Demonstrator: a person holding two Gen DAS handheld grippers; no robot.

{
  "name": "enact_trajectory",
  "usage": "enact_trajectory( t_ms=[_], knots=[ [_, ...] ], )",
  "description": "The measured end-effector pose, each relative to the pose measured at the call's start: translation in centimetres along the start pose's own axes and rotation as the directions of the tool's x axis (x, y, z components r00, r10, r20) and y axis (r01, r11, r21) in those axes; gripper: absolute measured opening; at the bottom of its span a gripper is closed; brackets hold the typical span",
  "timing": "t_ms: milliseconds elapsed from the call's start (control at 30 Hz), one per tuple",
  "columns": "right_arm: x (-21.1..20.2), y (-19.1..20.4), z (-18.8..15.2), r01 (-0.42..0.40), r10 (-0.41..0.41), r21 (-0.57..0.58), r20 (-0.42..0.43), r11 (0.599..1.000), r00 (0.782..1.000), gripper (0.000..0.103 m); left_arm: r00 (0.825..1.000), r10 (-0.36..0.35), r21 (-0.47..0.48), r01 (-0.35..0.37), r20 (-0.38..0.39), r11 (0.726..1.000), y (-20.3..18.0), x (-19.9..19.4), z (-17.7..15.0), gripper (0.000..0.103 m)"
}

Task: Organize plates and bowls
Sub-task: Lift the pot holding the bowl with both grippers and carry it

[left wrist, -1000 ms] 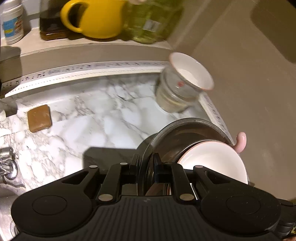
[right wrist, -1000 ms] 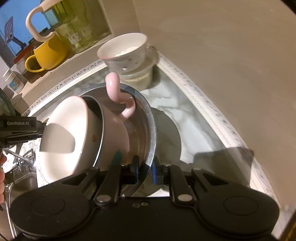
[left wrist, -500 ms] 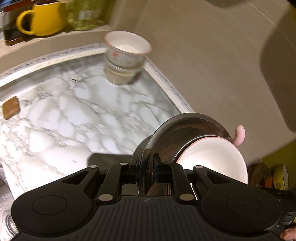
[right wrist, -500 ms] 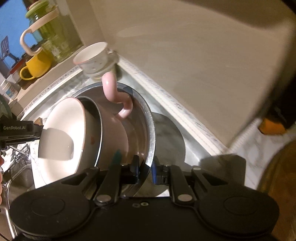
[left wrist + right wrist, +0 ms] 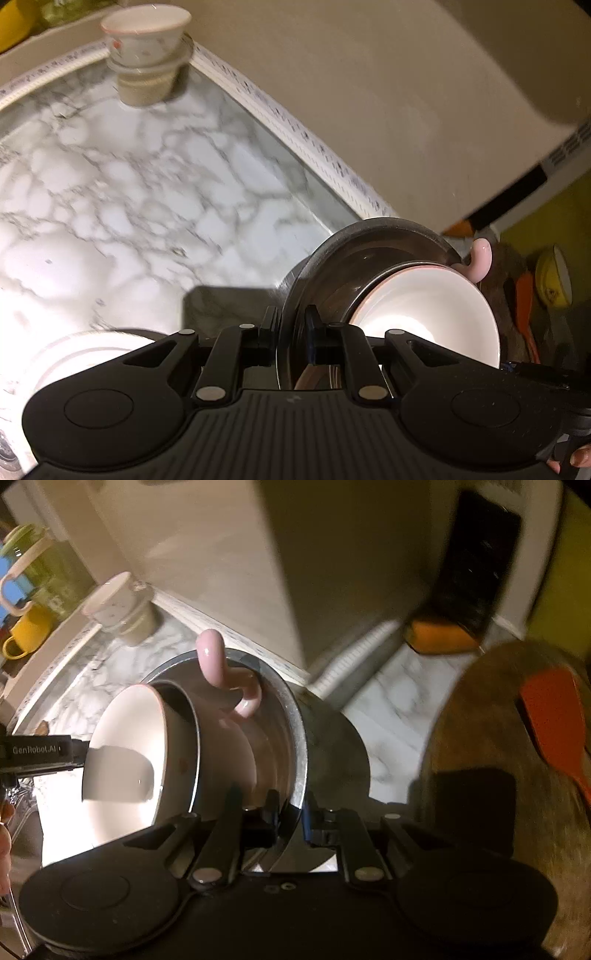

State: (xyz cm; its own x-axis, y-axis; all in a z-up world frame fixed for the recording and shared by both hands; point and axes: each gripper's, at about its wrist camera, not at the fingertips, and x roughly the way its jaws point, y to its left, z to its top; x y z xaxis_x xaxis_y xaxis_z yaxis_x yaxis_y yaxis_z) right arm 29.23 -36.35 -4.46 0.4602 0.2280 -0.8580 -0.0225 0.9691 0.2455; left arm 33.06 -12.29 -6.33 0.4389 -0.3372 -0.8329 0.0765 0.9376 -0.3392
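On the left, the left tool is clamped on the near rim of the steel bowl, one finger inside and one outside. The right tool pinches the opposite rim the same way. Together they hold the bowl tilted in the air above the marble worktop. A pink cup with a curled handle lies nested on its side in the bowl, its white inside facing the left tool.

To carry this well, both tools should hold their grip and travel at the same pace, so the thin rim does not twist between the pads. The bowl would be safer levelled, since the cup sits loose and could slide or roll out of the tilted side. A slow, flat set-down, with both rims let go only once the base rests, seems the sound finish.

Farther back in the corner a white cup sits stacked on a glass. To the right lie a wooden board and an orange spatula.

The only legible writing is "GenRobot.AI" on the left tool's side, seen from the right wrist. A jar label by the window is too blurred to read.
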Motion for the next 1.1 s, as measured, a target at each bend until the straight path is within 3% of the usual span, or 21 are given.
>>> enact_trajectory(
  t_ms=[533, 1000, 1100],
  knots=[
    [2.6, -3.7, -2.6, -0.012, 0.016, 0.055, -0.068, 0.998, 0.998, 0.013, 0.995, 0.060, 0.043, -0.056, -0.078, 0.997, -1.2, 3.6, -1.6, 0.011],
    [3.5, -4.6, -2.0, -0.038, 0.045, 0.072, -0.095, 0.997, 0.994, 0.014, 0.995, 0.042, 0.039, -0.039, -0.088, 0.998, -1.0, 3.8, -1.3, 0.011],
    [3.6, -4.5, -2.1, -0.029, 0.036, 0.067, -0.095, 0.997, 0.995, 0.018, 0.995, 0.040, 0.031, -0.037, -0.096, 0.999, -1.0, 3.8, -1.4, 0.011]
  ],
)
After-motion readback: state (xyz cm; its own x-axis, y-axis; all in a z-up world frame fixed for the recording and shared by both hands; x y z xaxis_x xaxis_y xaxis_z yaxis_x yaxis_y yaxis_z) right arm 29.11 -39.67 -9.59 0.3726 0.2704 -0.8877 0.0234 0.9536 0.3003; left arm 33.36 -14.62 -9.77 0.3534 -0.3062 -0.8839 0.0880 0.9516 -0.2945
